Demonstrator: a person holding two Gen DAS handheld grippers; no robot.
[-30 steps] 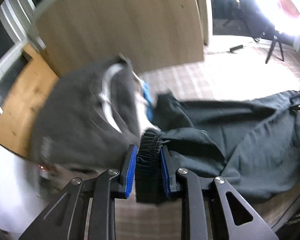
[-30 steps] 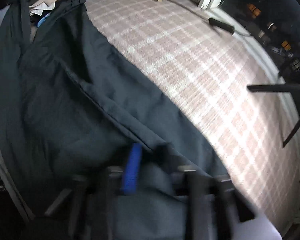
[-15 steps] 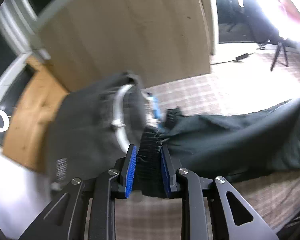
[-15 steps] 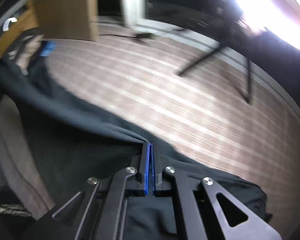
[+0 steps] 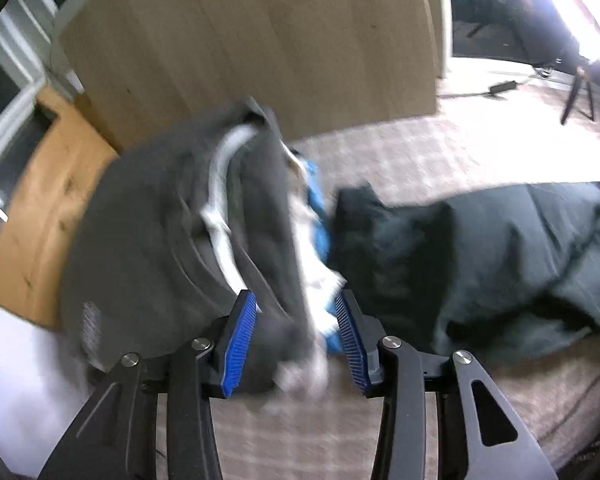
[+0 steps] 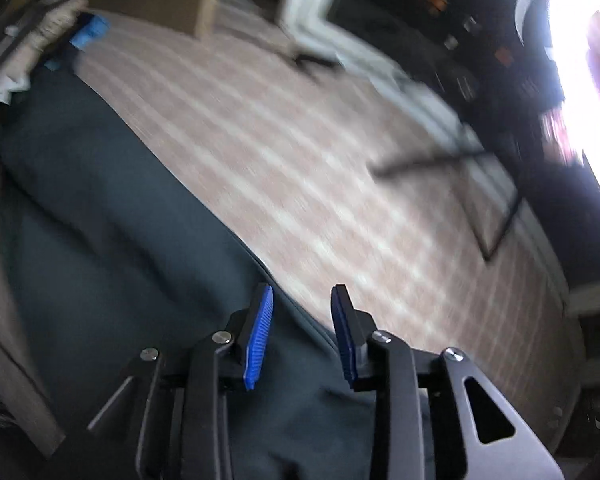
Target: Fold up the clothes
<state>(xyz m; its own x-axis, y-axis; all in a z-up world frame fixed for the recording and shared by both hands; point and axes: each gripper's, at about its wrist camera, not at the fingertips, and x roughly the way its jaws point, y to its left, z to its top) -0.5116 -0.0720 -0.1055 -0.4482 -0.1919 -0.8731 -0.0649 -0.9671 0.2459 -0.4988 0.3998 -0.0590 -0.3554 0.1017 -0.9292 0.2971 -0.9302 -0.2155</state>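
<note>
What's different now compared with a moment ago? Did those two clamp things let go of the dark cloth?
Yes. Both have just been opening. The left gripper, which pinched the gathered edge of the dark garment, now has its jaws apart and that edge is gone from between them. The right gripper had clamped the same garment; its jaws now stand open above it. The grey clothes pile and checked bedcover stay put.

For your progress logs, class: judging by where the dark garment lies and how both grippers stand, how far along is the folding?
Done: the dark garment lies bunched on the checked bed cover, laid down but not neatly folded. In hand: nothing; the left gripper and right gripper have just been opening, pads clear of cloth. Left: squaring this fold, and the grey pile beside it.
</note>
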